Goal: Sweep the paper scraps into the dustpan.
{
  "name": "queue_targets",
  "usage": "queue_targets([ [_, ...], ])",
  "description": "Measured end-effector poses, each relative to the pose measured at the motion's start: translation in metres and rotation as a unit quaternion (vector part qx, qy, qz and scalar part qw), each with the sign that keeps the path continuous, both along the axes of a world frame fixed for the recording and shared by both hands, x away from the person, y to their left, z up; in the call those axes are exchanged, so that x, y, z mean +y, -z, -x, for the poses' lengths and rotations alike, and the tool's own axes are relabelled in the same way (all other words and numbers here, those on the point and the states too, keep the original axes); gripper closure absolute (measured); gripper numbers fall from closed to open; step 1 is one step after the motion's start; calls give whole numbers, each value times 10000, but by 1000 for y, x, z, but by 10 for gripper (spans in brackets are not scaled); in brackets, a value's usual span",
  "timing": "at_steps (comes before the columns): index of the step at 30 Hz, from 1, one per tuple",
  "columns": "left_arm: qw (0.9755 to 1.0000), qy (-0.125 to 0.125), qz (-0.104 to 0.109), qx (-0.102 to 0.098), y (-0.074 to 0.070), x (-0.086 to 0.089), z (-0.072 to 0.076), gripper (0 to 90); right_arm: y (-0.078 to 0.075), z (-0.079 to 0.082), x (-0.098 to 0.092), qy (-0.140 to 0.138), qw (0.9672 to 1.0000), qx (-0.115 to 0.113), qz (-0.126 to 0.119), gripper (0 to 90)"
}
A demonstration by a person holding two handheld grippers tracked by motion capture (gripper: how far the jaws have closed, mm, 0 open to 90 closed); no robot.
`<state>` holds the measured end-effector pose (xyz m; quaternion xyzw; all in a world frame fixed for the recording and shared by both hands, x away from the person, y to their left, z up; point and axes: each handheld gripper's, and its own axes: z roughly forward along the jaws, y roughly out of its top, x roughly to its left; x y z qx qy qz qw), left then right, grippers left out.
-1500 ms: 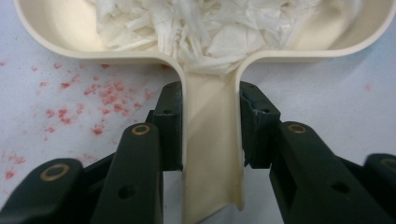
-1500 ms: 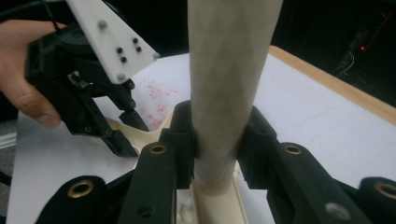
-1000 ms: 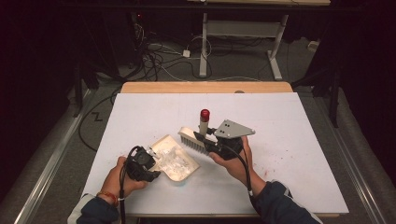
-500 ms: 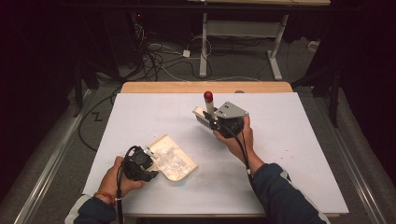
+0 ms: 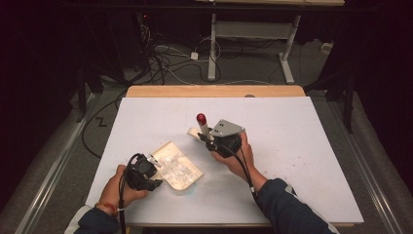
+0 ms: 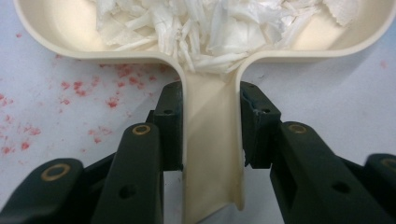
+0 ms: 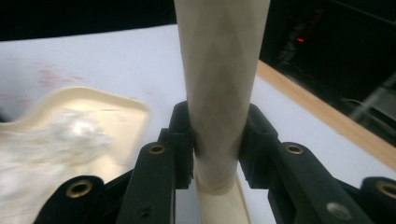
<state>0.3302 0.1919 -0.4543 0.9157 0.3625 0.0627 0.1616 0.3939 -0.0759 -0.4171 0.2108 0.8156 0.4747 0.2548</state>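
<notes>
A cream dustpan lies on the white table, holding several white paper shreds. My left gripper is shut on its handle, one jaw on each side. To the right and farther back, my right gripper is shut on the cream handle of a brush that stands nearly upright with its red tip on top. In the right gripper view the dustpan sits blurred at the left, beyond the jaws.
Small red specks dot the table beside the dustpan handle. The white table top has a wooden strip along its far edge. Cables and a desk frame stand on the dark floor beyond.
The right gripper carried the brush up and away from the dustpan toward the far side, then back down toward the middle. The dustpan and left gripper stayed nearly still.
</notes>
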Motion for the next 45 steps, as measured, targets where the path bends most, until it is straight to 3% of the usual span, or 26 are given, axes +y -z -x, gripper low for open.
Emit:
queue_targets([
  [5, 10000, -10, 15, -12, 0, 0, 0, 634, -6, 24, 11, -479, 9977, 329, -359, 712],
  [8, 10000, -18, 22, -4, 0, 0, 0, 634, -7, 36, 20, -687, 9968, 265, -301, 712],
  [10, 10000, -15, 18, -2, 0, 0, -1, 634, -10, 39, 22, -787, 9956, 327, -388, 712],
  [21, 10000, -20, 24, -10, 0, 0, -1, 634, -36, 39, 7, -716, 9952, 173, -646, 711],
  [24, 10000, 10, 27, -27, -2, 1, -1, 634, -39, 32, 0, -595, 9955, 183, -708, 711],
  [27, 9998, -67, 203, 8, -4, 6, -3, 633, -43, 19, -6, -414, 9971, 75, -641, 711],
  [30, 9998, -78, 182, -4, -5, 9, -3, 634, -45, 0, -10, -137, 9988, -96, -456, 711],
  [32, 9998, -77, 182, 7, -5, 10, -4, 633, -44, -17, -13, 105, 9987, -184, -460, 711],
  [36, 9999, -66, 151, 6, -3, 10, -5, 633, -34, -43, -15, 503, 9972, -409, -363, 712],
  [41, 9999, -67, 132, -1, -2, 9, -7, 634, -20, -68, -10, 675, 9968, -412, -131, 712],
  [45, 9998, -102, 158, 6, -2, 9, -7, 634, -12, -81, -2, 803, 9946, -659, 63, 711],
])
